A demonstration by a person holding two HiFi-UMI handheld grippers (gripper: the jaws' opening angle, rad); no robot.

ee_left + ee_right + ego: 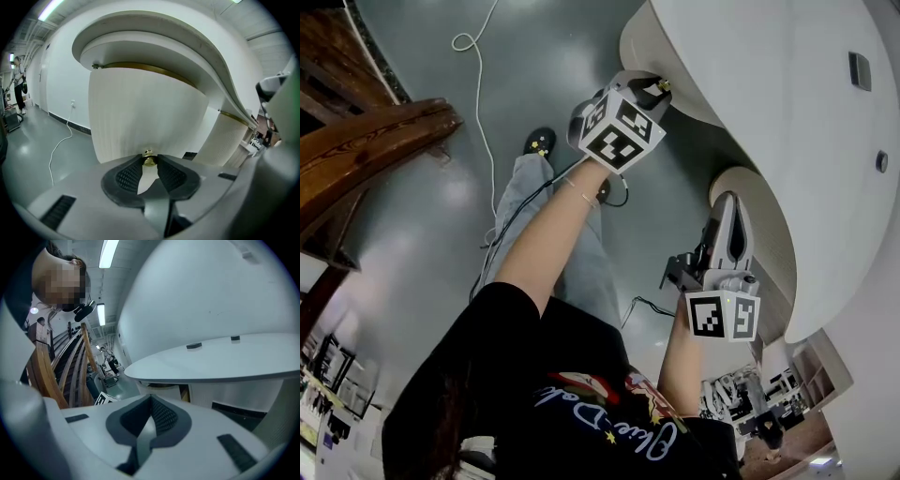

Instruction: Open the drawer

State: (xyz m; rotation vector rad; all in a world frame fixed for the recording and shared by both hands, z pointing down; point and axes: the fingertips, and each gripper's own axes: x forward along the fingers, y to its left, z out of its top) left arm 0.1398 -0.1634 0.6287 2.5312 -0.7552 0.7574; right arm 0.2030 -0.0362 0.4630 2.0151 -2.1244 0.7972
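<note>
A curved white drawer front (140, 112) sits under the rounded desk top (750, 56) and carries a small brass knob (149, 161). My left gripper (149, 158) is shut on that knob, one dark ribbed pad pressed on each side of it. From the head view the left gripper (652, 86) reaches up to the knob (663, 84) at the desk's edge. My right gripper (729, 199) hangs lower right beside a second curved cabinet (759, 216). In its own view the right gripper (151, 398) is shut with nothing held.
A white cable (475, 75) trails over the grey floor. A wooden stair rail (366, 150) runs along the left. The person's leg and shoe (540, 142) stand below the left arm. A second rounded cabinet (229, 138) stands right of the drawer.
</note>
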